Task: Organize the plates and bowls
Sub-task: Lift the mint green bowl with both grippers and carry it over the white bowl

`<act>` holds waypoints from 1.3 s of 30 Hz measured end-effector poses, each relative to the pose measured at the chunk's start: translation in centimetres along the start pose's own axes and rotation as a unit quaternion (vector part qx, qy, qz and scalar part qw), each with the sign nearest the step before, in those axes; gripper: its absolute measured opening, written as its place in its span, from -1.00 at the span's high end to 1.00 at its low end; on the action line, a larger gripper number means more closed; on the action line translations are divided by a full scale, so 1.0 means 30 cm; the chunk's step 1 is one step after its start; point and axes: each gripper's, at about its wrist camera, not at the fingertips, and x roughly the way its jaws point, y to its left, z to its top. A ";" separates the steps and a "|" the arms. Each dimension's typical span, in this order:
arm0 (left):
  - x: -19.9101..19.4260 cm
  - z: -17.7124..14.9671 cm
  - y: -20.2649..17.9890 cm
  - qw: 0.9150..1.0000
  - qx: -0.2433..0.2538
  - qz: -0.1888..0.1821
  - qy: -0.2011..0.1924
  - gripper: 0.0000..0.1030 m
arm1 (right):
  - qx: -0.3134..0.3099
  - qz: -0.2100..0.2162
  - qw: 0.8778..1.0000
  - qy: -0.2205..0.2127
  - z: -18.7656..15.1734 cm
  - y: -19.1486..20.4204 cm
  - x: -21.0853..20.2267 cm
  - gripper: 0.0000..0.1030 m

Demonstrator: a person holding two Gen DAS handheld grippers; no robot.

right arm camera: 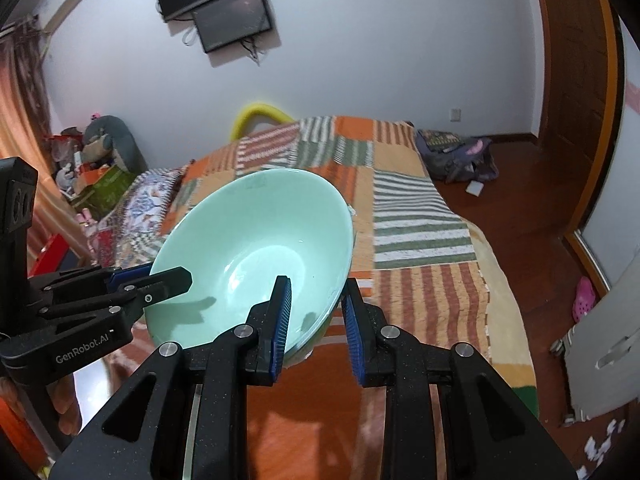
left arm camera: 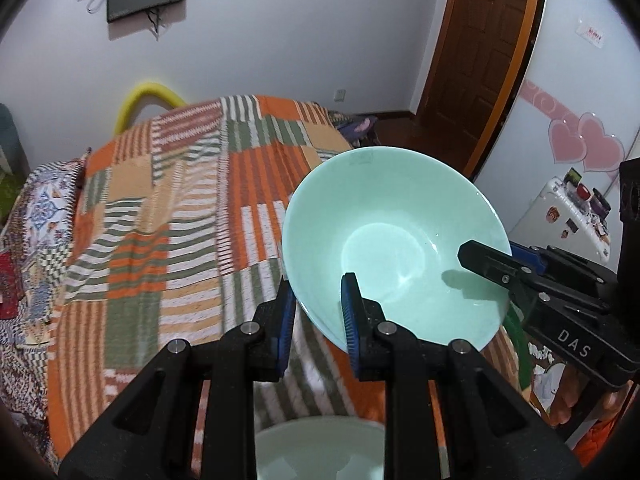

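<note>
Both sets of fingers straddle the rim of the same mint-green bowl (left arm camera: 394,240), one gripper per side. On my left gripper (left arm camera: 318,320) I see one blue pad (left arm camera: 352,320) inside the bowl and the other outside, under the wall. There's visible gap on the outer side, so I can't tell whether the rim is actually pinched or just sitting between the jaws. Same story on the right gripper (right arm camera: 316,316): inner finger (right arm camera: 280,316) lies against the inside wall, outer finger sits just beyond the rim with a sliver of space. Can't call the clamp state there either.

Bowl is up off the bed (left arm camera: 160,220), tilted, opening facing the cameras. From the left wrist view the right gripper comes in from the right, black fingertip resting over the inner wall. From the right wrist view the left gripper (right arm camera: 168,280) comes in from the left the same way.

Second pale green bowl (left arm camera: 320,452) is low in the left view, right under the gripper body, partly hidden. Right view shows a thin pale rim edge (right arm camera: 192,432) below the gripper; can't say what it belongs to.

Bed has an orange, green and white patchwork striped blanket. Background: two dark screens (right arm camera: 224,4) on the wall, wooden door (left arm camera: 484,52), yellow foam tube (left arm camera: 146,100) behind the bed.
</note>
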 end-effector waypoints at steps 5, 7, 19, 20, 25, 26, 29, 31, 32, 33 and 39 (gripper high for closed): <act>-0.160 -0.050 0.041 1.000 -0.011 0.002 -0.019 0.57 | -0.014 0.020 1.000 -0.016 -0.014 0.087 -0.060 0.54; -0.212 -0.073 0.054 1.000 -0.010 0.007 -0.024 0.57 | -0.019 0.028 0.999 -0.020 -0.022 0.119 -0.076 0.54; -0.492 -0.257 0.176 0.997 -0.028 0.048 -0.052 0.57 | -0.059 0.079 0.995 -0.023 -0.096 0.346 -0.115 0.54; -0.505 -0.271 0.189 0.997 -0.031 0.051 -0.052 0.57 | -0.062 0.082 0.994 -0.022 -0.105 0.364 -0.118 0.54; -0.564 -0.357 0.271 0.995 -0.056 0.066 -0.046 0.57 | -0.080 0.105 0.991 -0.009 -0.148 0.470 -0.093 0.53; -0.572 -0.371 0.287 0.995 -0.060 0.069 -0.045 0.57 | -0.082 0.109 0.991 -0.007 -0.161 0.484 -0.090 0.53; -0.594 -0.420 0.338 0.993 -0.078 0.079 -0.042 0.57 | -0.091 0.123 0.988 0.007 -0.191 0.538 -0.064 0.53; -0.604 -0.455 0.373 0.991 -0.092 0.084 -0.039 0.57 | -0.099 0.131 0.986 0.018 -0.218 0.575 -0.045 0.53; -0.607 -0.474 0.394 0.990 -0.102 0.086 -0.037 0.57 | -0.101 0.133 0.986 0.021 -0.227 0.587 -0.039 0.53; -0.609 -0.492 0.412 0.989 -0.110 0.087 -0.036 0.57 | -0.104 0.138 0.985 0.027 -0.238 0.603 -0.027 0.53; -0.596 -0.589 0.509 0.986 -0.139 0.094 -0.022 0.57 | -0.117 0.153 0.980 0.056 -0.301 0.680 0.022 0.53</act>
